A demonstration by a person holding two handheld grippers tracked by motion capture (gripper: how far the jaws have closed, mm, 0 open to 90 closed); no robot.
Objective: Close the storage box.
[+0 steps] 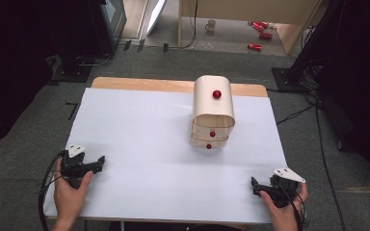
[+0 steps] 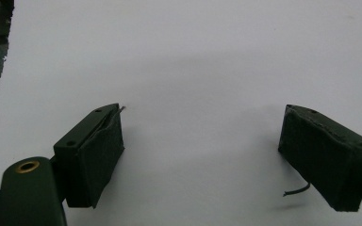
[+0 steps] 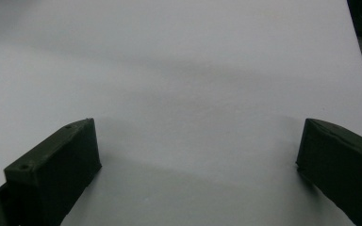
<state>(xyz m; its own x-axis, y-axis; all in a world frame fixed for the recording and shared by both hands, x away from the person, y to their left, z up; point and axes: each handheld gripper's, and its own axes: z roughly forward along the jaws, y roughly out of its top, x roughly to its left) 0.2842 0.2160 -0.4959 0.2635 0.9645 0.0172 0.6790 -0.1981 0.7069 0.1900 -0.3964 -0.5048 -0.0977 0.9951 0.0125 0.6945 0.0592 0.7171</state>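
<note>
Your left tongs (image 1: 92, 166) and right tongs (image 1: 256, 185) rest wide open and empty on the tabletop (image 1: 139, 125). The small drawer cabinet (image 1: 213, 110) stands toward 12 o'clock, nearer your right hand (image 1: 283, 209).

The left gripper (image 1: 94, 162) is held low at the near left of the desk (image 1: 149, 144), gripped from behind by the left hand (image 1: 70, 192), its jaws spread wide. The right gripper (image 1: 255, 185) is held at the near right by the right hand (image 1: 284, 209), jaws likewise parted and empty.
</note>
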